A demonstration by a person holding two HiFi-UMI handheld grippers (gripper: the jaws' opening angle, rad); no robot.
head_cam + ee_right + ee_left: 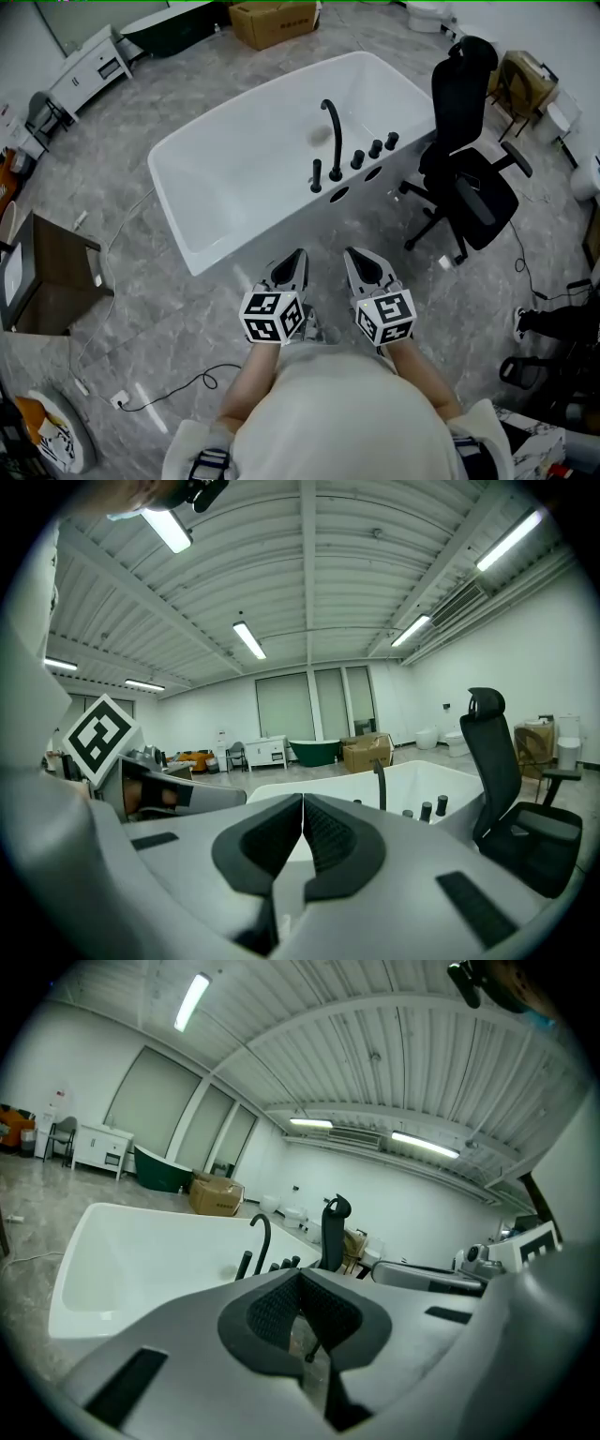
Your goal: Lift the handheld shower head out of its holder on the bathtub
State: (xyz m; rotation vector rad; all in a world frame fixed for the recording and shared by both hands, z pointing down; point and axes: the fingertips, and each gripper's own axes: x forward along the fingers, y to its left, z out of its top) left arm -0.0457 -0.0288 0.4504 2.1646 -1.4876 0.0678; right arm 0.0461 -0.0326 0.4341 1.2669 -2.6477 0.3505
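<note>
The handheld shower head (317, 175) is a short black stick standing upright in its holder on the near rim of the white bathtub (190, 255). Beside it are the curved black spout (331, 120) and black knobs (374, 148). In the left gripper view the shower head (245, 1265) shows just left of the spout (262, 1232). My left gripper (294, 261) (300, 1279) and right gripper (354, 258) (302, 803) hover side by side over the floor, short of the tub. Both are shut and hold nothing.
A black office chair (466, 150) stands right of the tub, close to the knobs. A cardboard box (274, 21) lies beyond the tub. A brown cabinet (49, 277) sits at the left, and a cable (192, 382) runs over the grey floor.
</note>
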